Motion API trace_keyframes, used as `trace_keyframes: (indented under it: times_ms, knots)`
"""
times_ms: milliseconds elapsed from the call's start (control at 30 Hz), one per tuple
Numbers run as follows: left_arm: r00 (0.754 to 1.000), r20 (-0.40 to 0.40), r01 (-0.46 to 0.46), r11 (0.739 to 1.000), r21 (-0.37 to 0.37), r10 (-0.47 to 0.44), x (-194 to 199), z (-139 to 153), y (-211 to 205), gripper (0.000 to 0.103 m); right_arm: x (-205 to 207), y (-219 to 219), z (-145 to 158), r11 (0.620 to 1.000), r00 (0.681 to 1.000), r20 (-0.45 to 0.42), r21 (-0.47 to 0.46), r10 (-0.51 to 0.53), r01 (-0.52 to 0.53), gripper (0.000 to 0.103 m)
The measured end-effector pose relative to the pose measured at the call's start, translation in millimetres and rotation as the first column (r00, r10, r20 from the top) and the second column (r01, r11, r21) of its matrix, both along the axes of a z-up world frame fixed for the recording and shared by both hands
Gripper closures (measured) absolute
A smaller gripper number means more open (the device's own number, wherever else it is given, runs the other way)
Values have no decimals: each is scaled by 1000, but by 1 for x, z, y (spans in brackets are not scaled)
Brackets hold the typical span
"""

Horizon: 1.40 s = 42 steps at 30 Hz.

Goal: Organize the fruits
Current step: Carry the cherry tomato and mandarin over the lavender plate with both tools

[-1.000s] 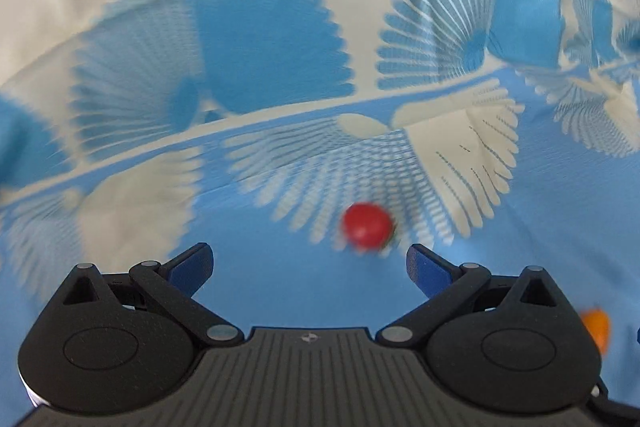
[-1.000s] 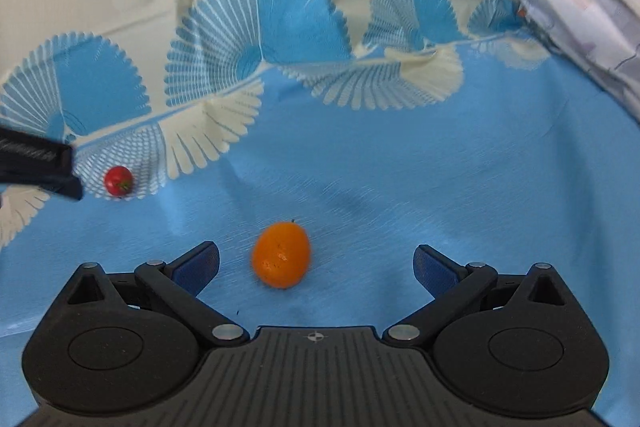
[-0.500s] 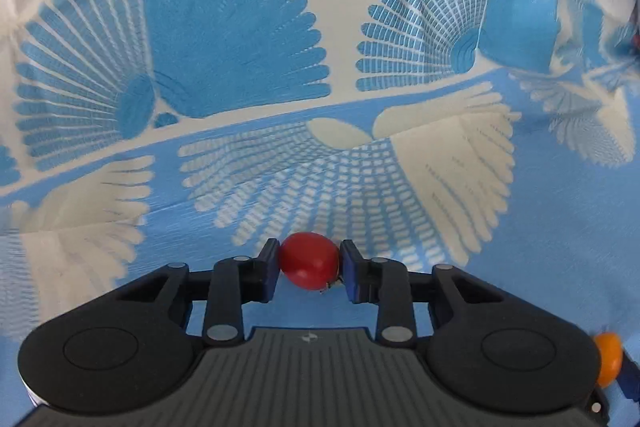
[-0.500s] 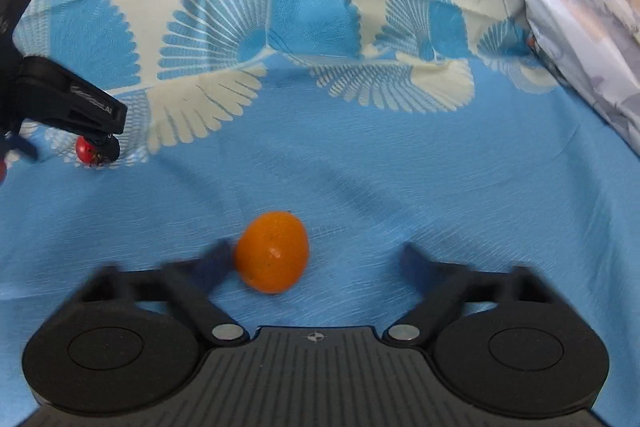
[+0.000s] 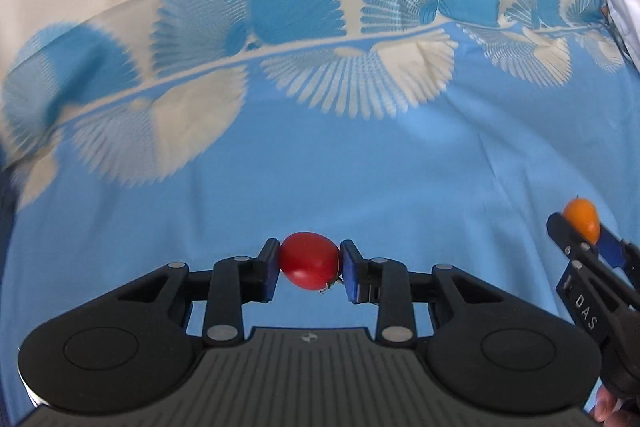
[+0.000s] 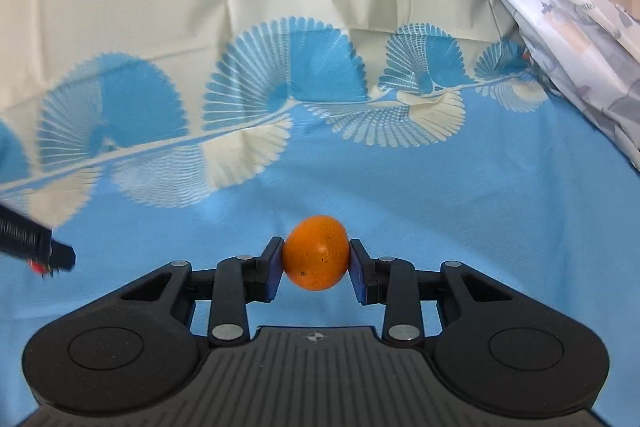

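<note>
The left gripper (image 5: 309,269) is clamped on a red cherry tomato (image 5: 309,260), its blue pads (image 5: 267,271) pressing the fruit from both sides with only the fruit's width between them. The tomato is smooth, glossy and slightly egg-shaped, with a small dry stem stub at its lower right. It sits in the lower middle of the left wrist view, held clear above the cloth. The gripper body below is matte black plastic with a ribbed grey plate and round silver pivot pins.

The right gripper (image 6: 315,267) is likewise closed narrow on a small orange fruit (image 6: 315,257), round, with a finely pitted, dimpled peel and a few dark specks. It lies in the lower middle of the right wrist view, pinched between blue pads (image 6: 273,269). In the left wrist view the same fruit (image 5: 582,219) shows at the right edge, gripped by the right gripper (image 5: 588,227), whose black arm bears white letters.

At the left edge of the right wrist view the left gripper (image 6: 38,253) appears as a blurred black bar with a hint of red beneath.

Under both lies a bedsheet (image 6: 440,211), soft woven fabric, sky blue toward the bottom, cream toward the top, with a band of fan-shaped feathered motifs across the middle. A paler printed cloth (image 6: 568,27), crumpled and slightly shiny, drapes in the upper right.
</note>
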<state>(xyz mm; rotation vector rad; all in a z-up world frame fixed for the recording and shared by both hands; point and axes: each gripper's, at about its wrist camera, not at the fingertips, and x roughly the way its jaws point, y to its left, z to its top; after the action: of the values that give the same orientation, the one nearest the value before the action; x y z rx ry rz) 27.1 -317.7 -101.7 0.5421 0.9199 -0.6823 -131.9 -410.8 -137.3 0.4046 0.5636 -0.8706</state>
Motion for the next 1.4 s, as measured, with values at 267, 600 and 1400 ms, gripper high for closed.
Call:
trace_keyframes:
  times_ms: [267,600,1400]
  knots:
    - [996,-26,-88,995,41,89,-57,48,132,67,-48,122,54,970,976,8,109,217,-217,67]
    - [967,8,-255,967,9,255,-92,97,281,67,-67,252,114,866,869,47,78,492,-494,67]
    - [914,9,-401,906,-133,405,-128,120,412,67,-99,370,159,708,714,-25,-108,700,-698,67]
